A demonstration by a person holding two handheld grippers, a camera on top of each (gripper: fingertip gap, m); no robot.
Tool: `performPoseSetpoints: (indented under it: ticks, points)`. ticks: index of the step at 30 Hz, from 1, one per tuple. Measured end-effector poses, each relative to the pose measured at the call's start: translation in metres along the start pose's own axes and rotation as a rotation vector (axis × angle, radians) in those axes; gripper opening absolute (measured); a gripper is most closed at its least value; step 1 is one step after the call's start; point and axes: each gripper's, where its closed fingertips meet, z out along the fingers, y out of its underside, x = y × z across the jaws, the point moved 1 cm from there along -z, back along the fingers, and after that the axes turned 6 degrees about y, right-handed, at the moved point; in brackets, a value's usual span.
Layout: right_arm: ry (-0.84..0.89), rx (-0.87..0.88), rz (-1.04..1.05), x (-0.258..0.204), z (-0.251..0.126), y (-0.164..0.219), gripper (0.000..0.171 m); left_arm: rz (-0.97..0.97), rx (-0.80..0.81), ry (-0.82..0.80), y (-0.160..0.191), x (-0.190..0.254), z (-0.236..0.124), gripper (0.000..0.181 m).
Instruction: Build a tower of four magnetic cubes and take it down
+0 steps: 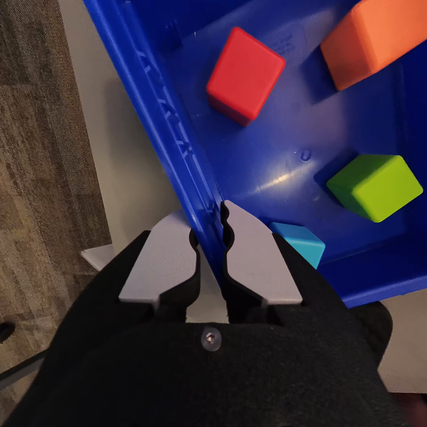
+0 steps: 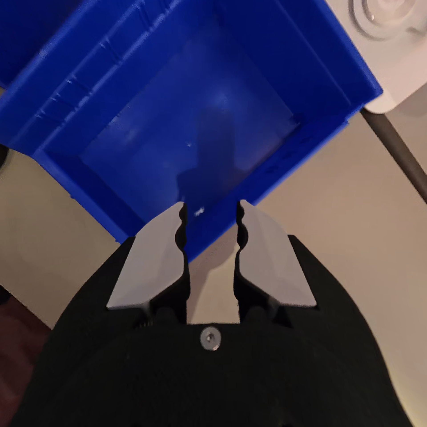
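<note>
Left wrist view: red cube [image 1: 245,75], orange cube [image 1: 372,39], green cube [image 1: 375,187], teal cube [image 1: 300,242] loose in blue bin [image 1: 161,115]; no tower. Left gripper [image 1: 208,221] fingers pinching bin wall; right gripper [image 2: 211,209] fingers spread, empty.

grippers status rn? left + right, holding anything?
Left gripper: shut on the blue bin wall, one finger outside, one inside.
Right gripper: open, holding nothing, above the empty blue bin.

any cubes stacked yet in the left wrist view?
No: the red cube, orange cube, green cube and light blue cube each sit apart on the blue bin floor.
</note>
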Motion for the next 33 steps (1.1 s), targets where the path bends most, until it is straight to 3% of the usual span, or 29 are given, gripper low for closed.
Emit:
performPoseSetpoints:
  ticks: [6,12,16,23,29,33]
  points:
    - [0.002,-0.036,0.114,0.027,0.009,0.033,0.042,0.151,0.014,-0.032,-0.012,-0.002,0.003,0.021]
    - [-0.013,-0.024,0.168,0.033,0.004,0.043,0.044,0.346,0.084,-0.072,-0.035,0.001,0.01,0.025]
    - [0.016,0.006,0.186,0.036,-0.004,0.041,0.045,0.367,0.092,-0.091,-0.039,0.004,0.011,0.024]
    - [0.103,-0.008,0.284,0.051,0.002,0.04,0.058,0.276,0.238,-0.343,-0.054,-0.007,-0.051,0.06]
    - [0.04,-0.026,0.457,0.052,0.03,0.029,0.07,0.277,0.299,-0.452,-0.054,0.002,-0.084,0.062]
    - [-0.018,-0.152,0.504,0.037,0.056,0.031,0.072,0.291,0.289,-0.473,-0.051,0.005,-0.089,0.063]
